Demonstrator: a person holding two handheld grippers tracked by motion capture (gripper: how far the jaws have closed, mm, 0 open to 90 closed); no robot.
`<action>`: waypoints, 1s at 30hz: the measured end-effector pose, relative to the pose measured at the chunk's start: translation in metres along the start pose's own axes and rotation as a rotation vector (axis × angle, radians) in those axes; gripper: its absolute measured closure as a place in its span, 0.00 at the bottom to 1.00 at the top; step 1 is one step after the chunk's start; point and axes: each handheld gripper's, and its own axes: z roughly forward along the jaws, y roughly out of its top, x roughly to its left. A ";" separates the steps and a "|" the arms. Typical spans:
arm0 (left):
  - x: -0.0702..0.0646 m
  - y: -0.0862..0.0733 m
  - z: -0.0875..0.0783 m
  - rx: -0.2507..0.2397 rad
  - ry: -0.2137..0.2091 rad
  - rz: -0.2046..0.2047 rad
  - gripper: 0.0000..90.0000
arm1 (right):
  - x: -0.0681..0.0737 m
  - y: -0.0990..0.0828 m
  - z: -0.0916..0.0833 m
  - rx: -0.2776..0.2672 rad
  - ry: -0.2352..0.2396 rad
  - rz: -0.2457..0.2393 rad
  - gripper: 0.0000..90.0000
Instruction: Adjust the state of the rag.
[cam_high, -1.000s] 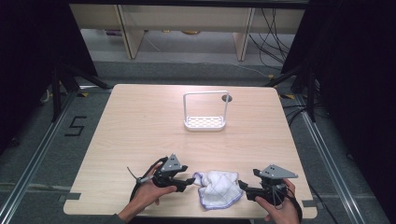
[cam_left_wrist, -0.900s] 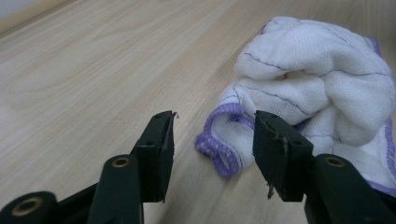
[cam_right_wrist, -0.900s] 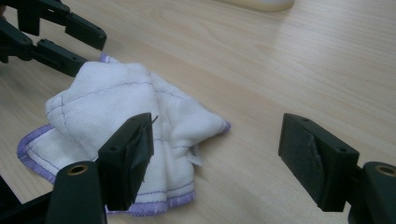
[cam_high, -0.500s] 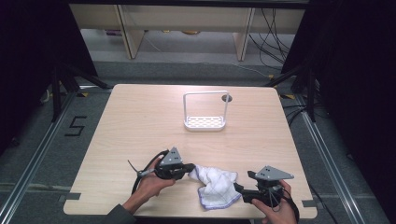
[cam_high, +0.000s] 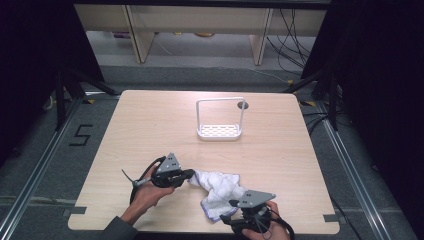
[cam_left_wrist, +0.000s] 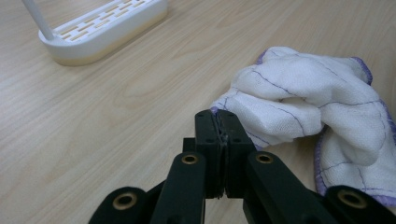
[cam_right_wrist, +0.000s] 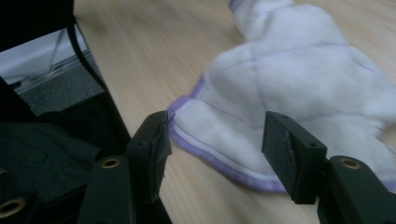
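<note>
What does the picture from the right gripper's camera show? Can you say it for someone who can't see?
A crumpled white cloth with a purple edge lies on a light wooden table. The right gripper has its two black jaws open at the cloth's near edge, not squeezing it. The cloth looks a bit blurry.

table (cam_high: 150, 120): light wood, rounded corners | white cloth (cam_high: 220, 187): crumpled, purple-edged, near front edge | white rack (cam_high: 220, 131): upright handle, farther back, centre

The left gripper (cam_high: 189, 176) clamped the cloth (cam_high: 220, 190) and dragged it toward ten o'clock; the right gripper (cam_right_wrist: 215, 140) slid toward six, jaws narrowing, seemingly astride the hem
</note>
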 end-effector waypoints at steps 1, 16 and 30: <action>0.000 0.000 0.000 0.000 0.000 0.001 0.97 | 0.003 0.002 0.005 -0.007 0.006 -0.013 0.50; 0.004 -0.005 0.001 -0.004 -0.011 -0.022 0.97 | 0.016 0.008 0.051 0.095 -0.032 -0.127 0.83; 0.002 -0.012 -0.045 -0.028 -0.020 -0.027 0.97 | -0.021 0.053 -0.058 -0.198 -0.071 -0.106 0.99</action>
